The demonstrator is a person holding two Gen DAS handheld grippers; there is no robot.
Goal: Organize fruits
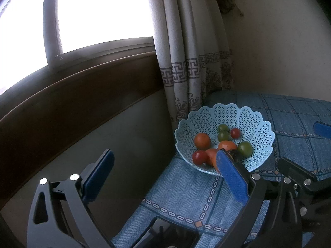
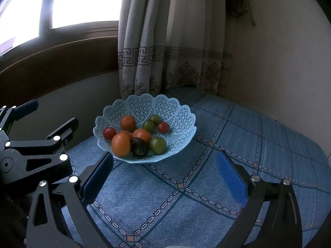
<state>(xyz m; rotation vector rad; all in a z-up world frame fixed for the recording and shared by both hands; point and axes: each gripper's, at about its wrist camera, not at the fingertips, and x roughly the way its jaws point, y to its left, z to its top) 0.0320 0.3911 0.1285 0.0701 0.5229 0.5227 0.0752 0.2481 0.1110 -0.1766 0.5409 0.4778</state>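
Observation:
A light blue lattice basket (image 2: pixel 175 111) stands on the blue tablecloth and holds several fruits. Among them are an orange one (image 2: pixel 121 144) at the front, a dark wrinkled one (image 2: pixel 139 146), green ones (image 2: pixel 158 144) and small red ones (image 2: pixel 109 133). My right gripper (image 2: pixel 165 175) is open and empty, just short of the basket's near rim. My left gripper (image 1: pixel 165 173) is open too and holds nothing. Its right finger (image 1: pixel 229 173) covers part of the basket (image 1: pixel 238 113) and the dark fruit (image 1: pixel 235 155). An orange fruit (image 1: pixel 202 141) shows clearly.
The table (image 2: pixel 206 186) with its patterned blue cloth sits in a corner. A curtain (image 2: pixel 165 51) hangs behind the basket, a pale wall (image 2: pixel 279 72) is on the right, and a brown window ledge (image 1: pixel 72 103) runs on the left. The two grippers are side by side, close together.

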